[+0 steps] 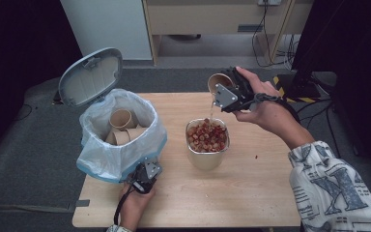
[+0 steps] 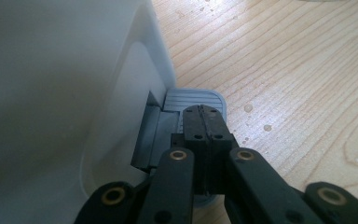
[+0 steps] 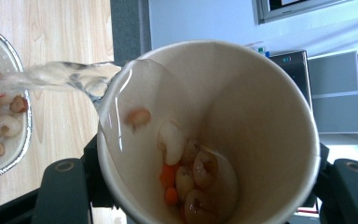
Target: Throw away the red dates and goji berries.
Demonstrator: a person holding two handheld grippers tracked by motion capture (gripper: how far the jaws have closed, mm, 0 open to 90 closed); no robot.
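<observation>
High view: nearest, at the desk's [image 1: 251, 203] front-left corner, the left gripper [image 1: 144, 178] sits low against the base of a white pedal bin [image 1: 121, 140]. In the left gripper view its fingers [image 2: 193, 126] are closed flat together, holding nothing, their tips resting on the bin's grey ribbed pedal [image 2: 177, 100]. The bin's lid [image 1: 91, 76] stands open, and its plastic liner [image 1: 101, 162] holds several brown paper cups [image 1: 121, 118]. Toward the desk's middle stands a metal container [image 1: 207, 157] heaped with red and pale food pieces. Above its far rim, toward the desk's far edge, the right gripper [image 1: 228, 92] grips a paper cup [image 1: 218, 81] tipped on its side; the fingers clamp its wall. Clear liquid [image 3: 70, 77] streams from the cup's lip into the container, while pale and orange pieces [image 3: 191, 175] cling inside the cup's beige interior
</observation>
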